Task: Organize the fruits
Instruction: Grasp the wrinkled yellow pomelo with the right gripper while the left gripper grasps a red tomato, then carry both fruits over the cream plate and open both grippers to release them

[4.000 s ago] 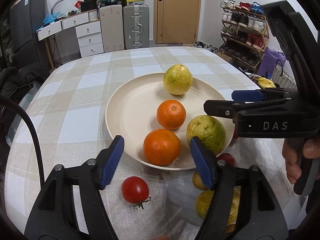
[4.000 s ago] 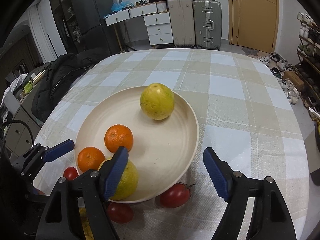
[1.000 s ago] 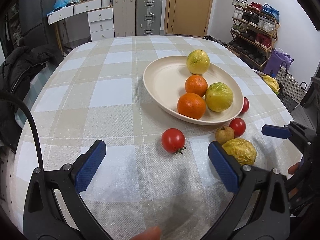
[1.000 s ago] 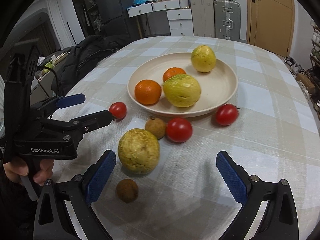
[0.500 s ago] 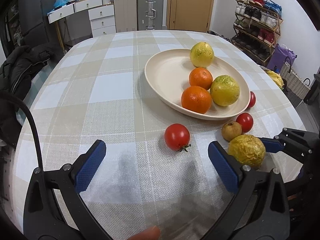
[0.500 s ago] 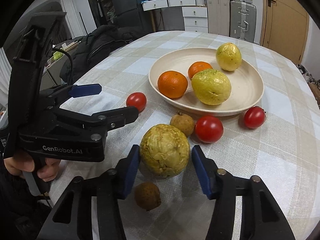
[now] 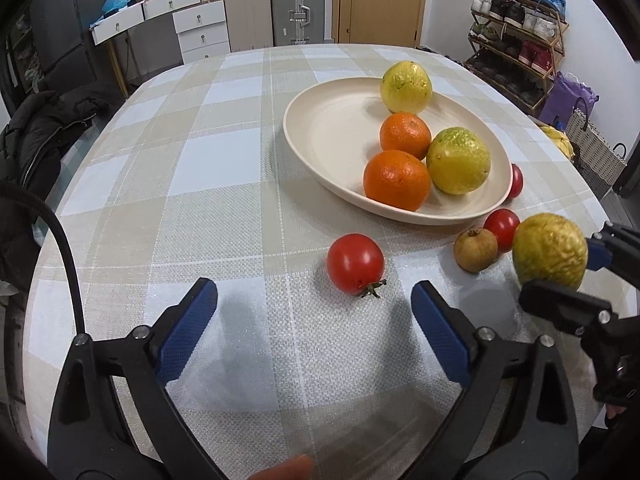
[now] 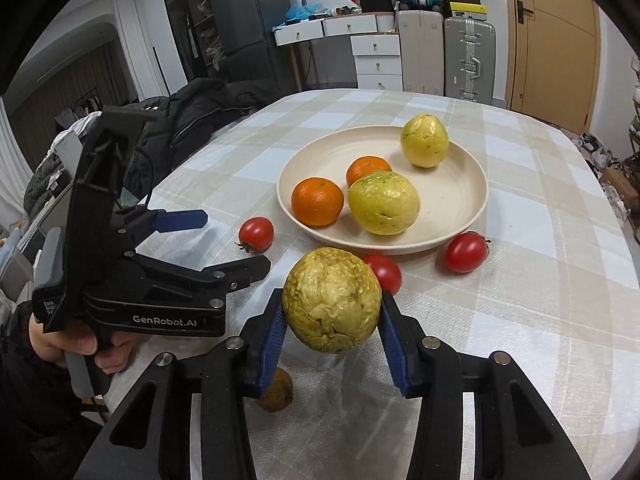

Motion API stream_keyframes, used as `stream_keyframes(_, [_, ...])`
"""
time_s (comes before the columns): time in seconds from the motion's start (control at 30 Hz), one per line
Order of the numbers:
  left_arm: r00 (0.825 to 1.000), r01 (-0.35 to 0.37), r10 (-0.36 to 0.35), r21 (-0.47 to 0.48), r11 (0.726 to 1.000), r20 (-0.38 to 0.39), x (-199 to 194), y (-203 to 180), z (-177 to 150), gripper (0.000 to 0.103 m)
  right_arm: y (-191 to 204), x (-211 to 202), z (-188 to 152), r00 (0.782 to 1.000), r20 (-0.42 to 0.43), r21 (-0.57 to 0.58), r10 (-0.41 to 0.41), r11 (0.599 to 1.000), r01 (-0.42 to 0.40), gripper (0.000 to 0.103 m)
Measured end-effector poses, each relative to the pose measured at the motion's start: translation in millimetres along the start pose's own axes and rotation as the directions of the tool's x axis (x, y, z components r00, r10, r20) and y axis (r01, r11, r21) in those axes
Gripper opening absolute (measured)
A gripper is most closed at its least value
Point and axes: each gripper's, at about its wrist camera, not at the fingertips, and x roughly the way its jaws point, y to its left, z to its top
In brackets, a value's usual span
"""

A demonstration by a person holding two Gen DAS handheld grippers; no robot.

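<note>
Your left gripper (image 7: 314, 330): jaws wide, now closing, nothing between, tomato (image 7: 355, 263) just ahead. Your right gripper (image 8: 332, 330) went from wide open to clamped on wrinkled yellow fruit (image 8: 331, 300), now lifted off cloth. Fruit secured; plate (image 8: 460, 216) beyond comes next, I judge.

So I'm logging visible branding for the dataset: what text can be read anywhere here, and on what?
"GenRobot.AI": white print on the side of the left gripper.
Small white label at that gripper's rear end: begins "Data", the rest too small to read.
Boxes on the far cabinet: print too blurred to read.
</note>
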Motion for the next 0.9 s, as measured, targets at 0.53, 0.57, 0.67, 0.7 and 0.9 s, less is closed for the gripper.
stream_keyframes(0.53, [0.996,0.084,-0.085,0.054,0.995,0.015,0.0,-15.4,3.2,0.032,-6.4,-10.3,0.5,1.000,0.019,0.015,-0.009,1.000,0.009,0.046])
stream_keyframes(0.57, [0.996,0.086,-0.087,0.058,0.995,0.016,-0.8,-16.0,2.5,0.029,-6.4,-10.7,0.2,1.000,0.018,0.015,-0.010,1.000,0.010,0.046])
stream_keyframes(0.67, [0.996,0.081,-0.083,0.069,0.994,0.016,-2.7,-18.1,0.6,0.026,-6.1,-12.1,-0.1,1.000,0.019,0.013,-0.013,1.000,0.013,0.046])
stream_keyframes(0.7, [0.996,0.083,-0.085,0.071,0.994,0.016,-3.3,-18.2,-0.2,0.026,-6.4,-13.2,-0.2,1.000,0.021,0.013,-0.015,1.000,0.015,0.046])
stream_keyframes(0.9, [0.995,0.093,-0.096,0.081,0.992,0.030,-11.4,-20.3,-1.7,0.025,-11.2,-17.6,1.2,0.999,0.033,0.020,-0.024,1.000,0.023,0.046])
